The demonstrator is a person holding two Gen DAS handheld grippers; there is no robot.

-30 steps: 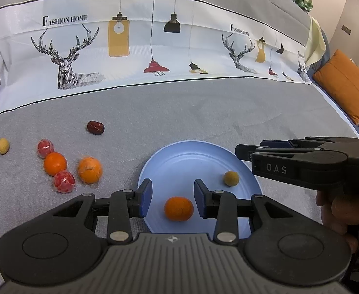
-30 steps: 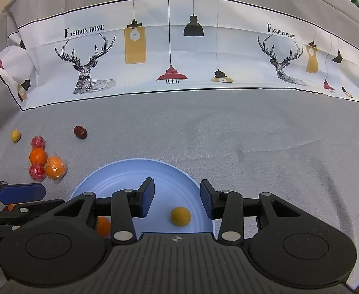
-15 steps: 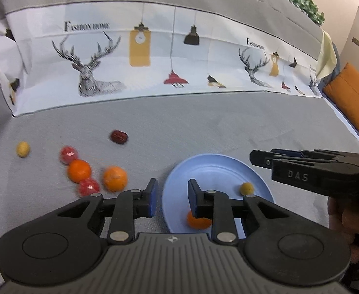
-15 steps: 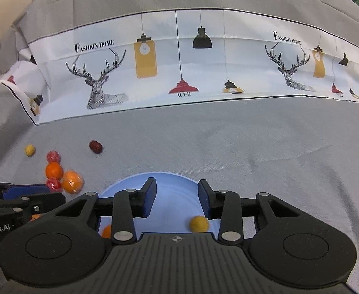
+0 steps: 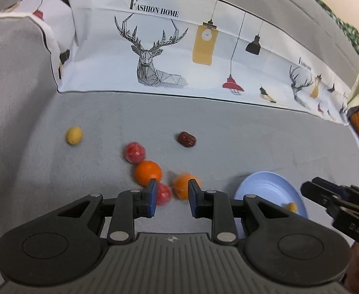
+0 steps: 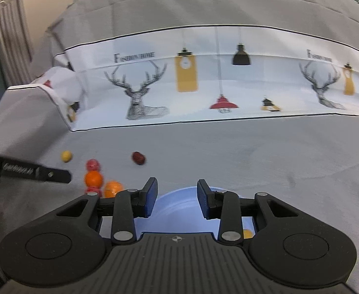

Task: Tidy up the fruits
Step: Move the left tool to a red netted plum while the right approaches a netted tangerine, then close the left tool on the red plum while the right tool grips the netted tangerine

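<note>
The left gripper (image 5: 171, 197) hangs over the cluster of loose fruit on the grey fabric surface (image 5: 252, 142), its blue-padded jaws narrowly apart with nothing between them. They closed somewhat during the past second and then stopped. Just beyond its tips lie a round orange tangerine in clear wrap (image 5: 184, 186) and a small red wrapped fruit (image 5: 164, 194). A second, bare orange tangerine (image 5: 147, 173) sits touching that red one on the far side, and another red wrapped fruit (image 5: 134, 152) lies beyond it again. A dark red date (image 5: 186, 139) rests apart toward the printed white cloth band (image 5: 203, 56) at the back edge, and a small yellow fruit (image 5: 74, 135) lies well off toward the left edge.

The light blue round plate (image 5: 265, 183) stands to the right of the cluster and already holds a small yellow-orange fruit (image 5: 290, 206). The right gripper (image 6: 177, 199) hovers above the plate's near side, jaws a little apart and empty; they have just been closing slightly.

The step in hand seems to be the reach for the next fruit to move onto the plate. The wrapped tangerine looks the likeliest target. The jaws as they stand appear too narrow for it, so the next move probably calls for opening them wider, lowering so the pads straddle the tangerine, and closing without nudging the red fruit beside it.
</note>
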